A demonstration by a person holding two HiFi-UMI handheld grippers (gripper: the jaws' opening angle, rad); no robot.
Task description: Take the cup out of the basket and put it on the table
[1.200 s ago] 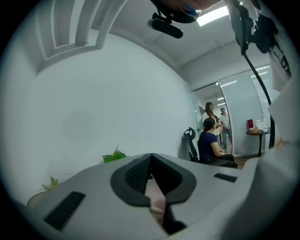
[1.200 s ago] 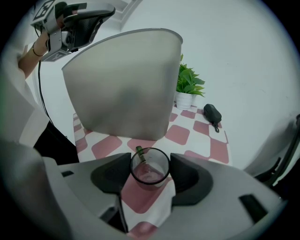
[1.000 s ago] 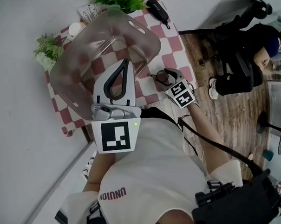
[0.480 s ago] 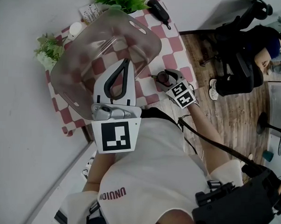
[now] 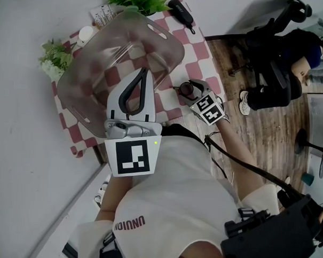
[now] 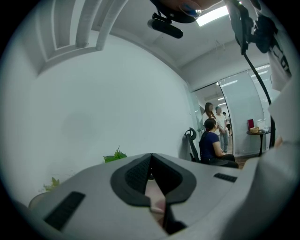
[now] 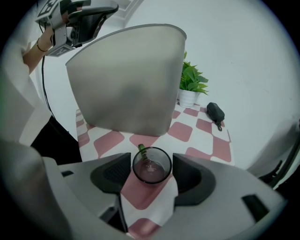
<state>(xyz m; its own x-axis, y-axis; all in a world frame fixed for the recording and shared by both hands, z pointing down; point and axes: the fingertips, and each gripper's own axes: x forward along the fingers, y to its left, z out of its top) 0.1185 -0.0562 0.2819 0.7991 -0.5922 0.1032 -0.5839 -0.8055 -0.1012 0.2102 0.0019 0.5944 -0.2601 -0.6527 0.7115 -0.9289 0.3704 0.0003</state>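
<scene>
Head view: your right tool [image 5: 189, 87] is clasped around a small clear glass cup with a green handle [image 5: 185, 91]. The cup stands upright on the table with the pink-and-white checked cloth [image 5: 194, 47]. It is outside the large smoky see-through plastic basket [image 5: 95, 64], just beside its near right corner. Your left tool [image 5: 144, 71] reaches onto the basket's near wall.

Left gripper view: the left tool's jaws are pressed together at the tips. The cup does not show here.

Right gripper view: the cup sits squarely between the right tool's jaws, a pad against each side. Its mouth is up and its handle points away, toward the basket. The basket is tipped up, and the left tool appears clamped on its upper edge. The cup's base looks to rest on the cloth. The coming move likely turns on opening the jaws and drawing back along their line, away from the basket, without nudging the cup.
</scene>
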